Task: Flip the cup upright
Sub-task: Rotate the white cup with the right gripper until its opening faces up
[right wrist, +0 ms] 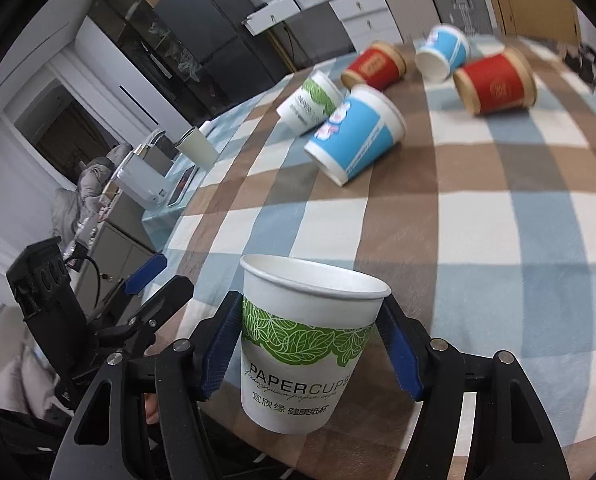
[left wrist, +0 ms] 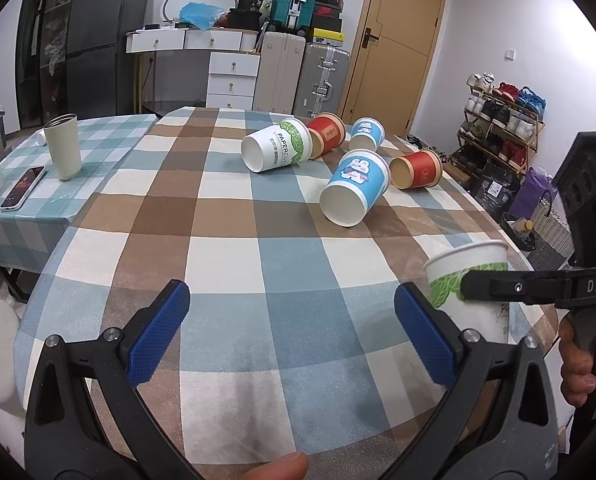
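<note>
Cup (right wrist: 310, 344) held mouth-up in my right jaws (right wrist: 310, 344); left jaws (left wrist: 291, 328) wide, empty. I should lower it level onto the desk (right wrist: 498, 248) before letting go.

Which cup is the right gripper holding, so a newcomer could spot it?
On the checked tablecloth, look at the near edge, away from the five tipped cups. The white paper cup sits upright between the right gripper jaws. Its green leaf band matches one fallen cup, but only this one stands mouth up.
</note>
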`<action>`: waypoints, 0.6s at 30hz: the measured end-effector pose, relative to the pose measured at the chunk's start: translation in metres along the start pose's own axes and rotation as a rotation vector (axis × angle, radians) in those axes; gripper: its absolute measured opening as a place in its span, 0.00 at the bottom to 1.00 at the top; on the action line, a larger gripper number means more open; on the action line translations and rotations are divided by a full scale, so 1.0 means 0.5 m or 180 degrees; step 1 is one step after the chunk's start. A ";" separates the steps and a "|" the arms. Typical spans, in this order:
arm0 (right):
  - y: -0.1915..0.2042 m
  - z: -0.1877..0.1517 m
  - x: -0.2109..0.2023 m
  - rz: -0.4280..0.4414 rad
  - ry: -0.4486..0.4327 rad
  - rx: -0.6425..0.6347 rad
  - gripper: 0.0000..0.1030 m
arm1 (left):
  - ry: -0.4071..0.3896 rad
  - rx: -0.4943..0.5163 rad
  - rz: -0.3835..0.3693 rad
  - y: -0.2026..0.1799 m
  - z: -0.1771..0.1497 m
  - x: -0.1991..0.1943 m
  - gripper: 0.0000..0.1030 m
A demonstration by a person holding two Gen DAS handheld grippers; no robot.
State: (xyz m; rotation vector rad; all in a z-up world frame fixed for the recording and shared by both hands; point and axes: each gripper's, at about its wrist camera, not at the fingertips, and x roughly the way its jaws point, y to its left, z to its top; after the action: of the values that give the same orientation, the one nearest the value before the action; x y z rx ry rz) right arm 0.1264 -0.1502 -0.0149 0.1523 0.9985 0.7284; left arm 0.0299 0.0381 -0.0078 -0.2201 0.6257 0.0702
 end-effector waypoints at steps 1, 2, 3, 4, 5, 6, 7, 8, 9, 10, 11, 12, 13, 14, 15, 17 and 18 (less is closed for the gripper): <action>0.003 -0.002 -0.006 -0.0048 -0.0065 -0.0051 0.66 | 0.0003 -0.0003 -0.0007 0.000 0.001 0.000 0.99; 0.007 -0.005 -0.012 -0.0074 -0.0146 -0.0107 0.66 | 0.0006 0.0001 -0.0010 0.000 0.000 0.001 0.99; 0.008 -0.008 -0.017 -0.0084 -0.0214 -0.0153 0.66 | 0.0005 0.0006 -0.0009 -0.002 -0.001 0.001 0.99; 0.010 -0.011 -0.022 -0.0095 -0.0281 -0.0194 0.66 | 0.0006 0.0008 -0.0008 -0.003 -0.001 0.002 0.99; 0.013 -0.014 -0.027 -0.0103 -0.0345 -0.0232 0.66 | 0.0008 0.0011 -0.0009 -0.003 -0.002 0.002 0.99; 0.016 -0.017 -0.033 -0.0132 -0.0424 -0.0283 0.66 | 0.0008 0.0010 -0.0008 -0.002 -0.002 0.002 0.99; 0.019 -0.018 -0.038 -0.0154 -0.0484 -0.0320 0.66 | 0.0009 0.0011 -0.0008 -0.004 -0.003 0.003 0.99; 0.021 -0.022 -0.044 -0.0172 -0.0575 -0.0362 0.66 | 0.0015 0.0008 -0.0010 -0.004 -0.002 0.003 0.99; 0.023 -0.022 -0.046 -0.0188 -0.0631 -0.0380 0.66 | 0.0017 0.0008 -0.0011 -0.004 -0.003 0.003 0.99; 0.026 -0.024 -0.048 -0.0199 -0.0683 -0.0394 0.66 | 0.0013 0.0010 -0.0010 -0.004 -0.003 0.002 0.99; 0.026 -0.027 -0.052 -0.0201 -0.0770 -0.0410 0.66 | 0.0015 0.0013 -0.0010 -0.006 -0.002 0.003 0.99; 0.026 -0.027 -0.054 -0.0215 -0.0817 -0.0417 0.66 | 0.0016 0.0016 -0.0010 -0.006 -0.003 0.003 0.99; 0.026 -0.029 -0.056 -0.0234 -0.0880 -0.0418 0.66 | 0.0015 0.0018 -0.0010 -0.007 -0.003 0.003 0.99; 0.026 -0.031 -0.058 -0.0234 -0.0924 -0.0417 0.66 | 0.0014 0.0021 -0.0008 -0.007 -0.003 0.003 0.99; 0.025 -0.032 -0.060 -0.0228 -0.0963 -0.0407 0.66 | 0.0015 0.0021 -0.0007 -0.007 -0.004 0.003 0.99; 0.024 -0.033 -0.062 -0.0229 -0.1028 -0.0392 0.66 | 0.0017 0.0010 -0.0010 -0.007 -0.003 0.003 0.99; 0.024 -0.035 -0.064 -0.0232 -0.1073 -0.0384 0.66 | 0.0018 0.0009 -0.0011 -0.008 -0.004 0.003 0.99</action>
State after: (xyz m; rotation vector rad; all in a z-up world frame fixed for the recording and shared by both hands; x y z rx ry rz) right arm 0.0961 -0.1647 0.0034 0.1279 0.6341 0.6679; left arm 0.0305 0.0339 -0.0095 -0.2188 0.6308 0.0654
